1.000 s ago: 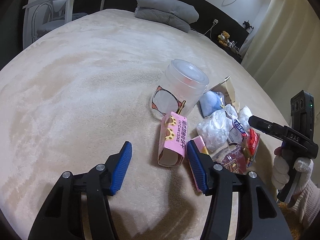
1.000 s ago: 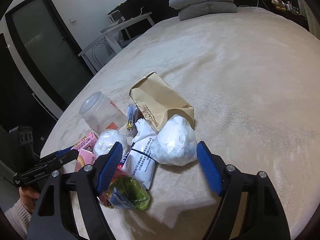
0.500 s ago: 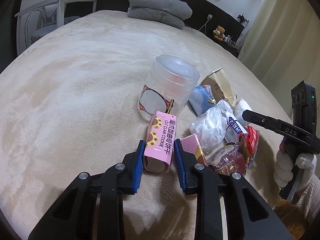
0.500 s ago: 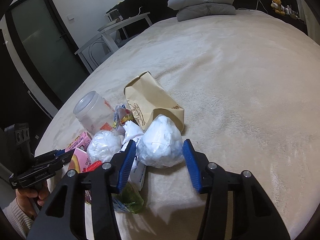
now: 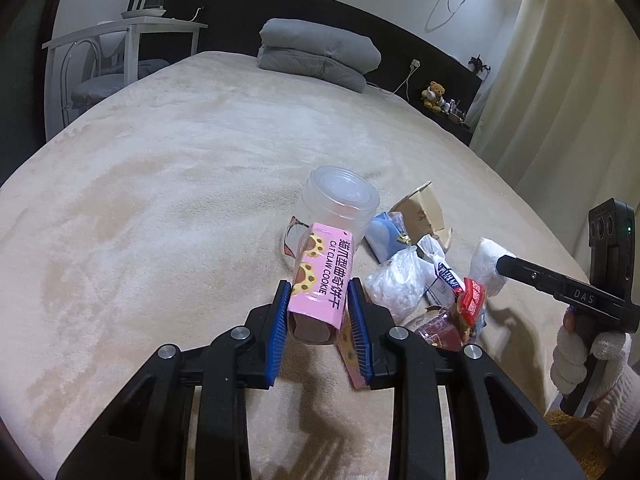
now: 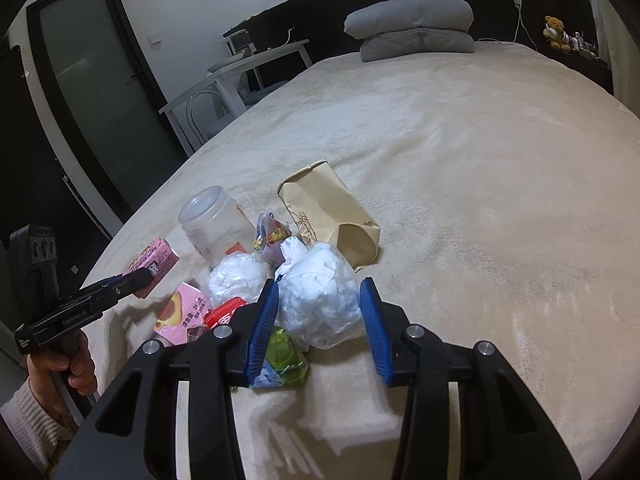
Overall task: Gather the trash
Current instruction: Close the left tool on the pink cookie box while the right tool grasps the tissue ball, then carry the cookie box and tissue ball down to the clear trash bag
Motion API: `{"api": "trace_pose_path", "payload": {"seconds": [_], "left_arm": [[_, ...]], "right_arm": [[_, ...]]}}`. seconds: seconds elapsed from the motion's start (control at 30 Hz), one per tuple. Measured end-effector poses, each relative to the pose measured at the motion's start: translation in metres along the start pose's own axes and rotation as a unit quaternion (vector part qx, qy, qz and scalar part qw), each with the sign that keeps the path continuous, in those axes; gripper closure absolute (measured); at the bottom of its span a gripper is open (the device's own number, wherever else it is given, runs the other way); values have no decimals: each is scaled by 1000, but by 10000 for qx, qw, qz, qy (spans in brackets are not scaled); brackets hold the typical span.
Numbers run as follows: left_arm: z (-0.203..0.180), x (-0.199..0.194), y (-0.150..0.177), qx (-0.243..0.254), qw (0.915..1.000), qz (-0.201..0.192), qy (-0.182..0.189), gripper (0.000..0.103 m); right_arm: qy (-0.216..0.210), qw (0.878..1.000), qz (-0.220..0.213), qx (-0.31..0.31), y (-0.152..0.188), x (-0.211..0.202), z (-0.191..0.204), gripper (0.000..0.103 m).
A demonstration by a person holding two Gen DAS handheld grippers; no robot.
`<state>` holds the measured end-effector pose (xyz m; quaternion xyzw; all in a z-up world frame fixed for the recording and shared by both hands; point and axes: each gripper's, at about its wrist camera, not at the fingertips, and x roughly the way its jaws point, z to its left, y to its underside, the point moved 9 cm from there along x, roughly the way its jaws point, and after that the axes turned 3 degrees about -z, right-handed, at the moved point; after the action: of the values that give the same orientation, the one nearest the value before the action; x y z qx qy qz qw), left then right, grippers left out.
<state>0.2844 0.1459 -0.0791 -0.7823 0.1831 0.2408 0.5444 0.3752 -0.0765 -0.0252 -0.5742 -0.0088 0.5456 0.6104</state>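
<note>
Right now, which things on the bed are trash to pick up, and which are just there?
Trash:
pink cookie box, in the left gripper
white plastic wad, between the right gripper pads
brown paper bag
clear plastic jar

Just there:
folded grey blanket
teddy bear
white desk

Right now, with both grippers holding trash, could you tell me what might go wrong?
The left gripper pinches only the pink cookie box's open end, so it could crush or slip. The right gripper squeezes a soft white plastic ball, which may squirm out or drag the green wrapper beneath.
</note>
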Motion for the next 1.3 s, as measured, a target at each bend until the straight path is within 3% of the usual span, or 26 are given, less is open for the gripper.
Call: {"api": "trace_pose_path", "payload": {"seconds": [0.23,0.63,1.0,1.3], "left_arm": [[-16,-30,-2,-220,9991,-331,158,75],[-58,-72,15,-109,9964,-665,513,75],[-90,-100,48,-95,9946,-732,725,75],[-109,-126,94,-171,9943,-658,827,75]], "right_arm": [[-118,9997,-197,-17,7,-35,15,62],[-218,9985,-469,-167,30,-89,44,64],[-294,9978,-598,63,71,-137,56,64],[-272,9971,-699,120,106,-171,67,64]]}}
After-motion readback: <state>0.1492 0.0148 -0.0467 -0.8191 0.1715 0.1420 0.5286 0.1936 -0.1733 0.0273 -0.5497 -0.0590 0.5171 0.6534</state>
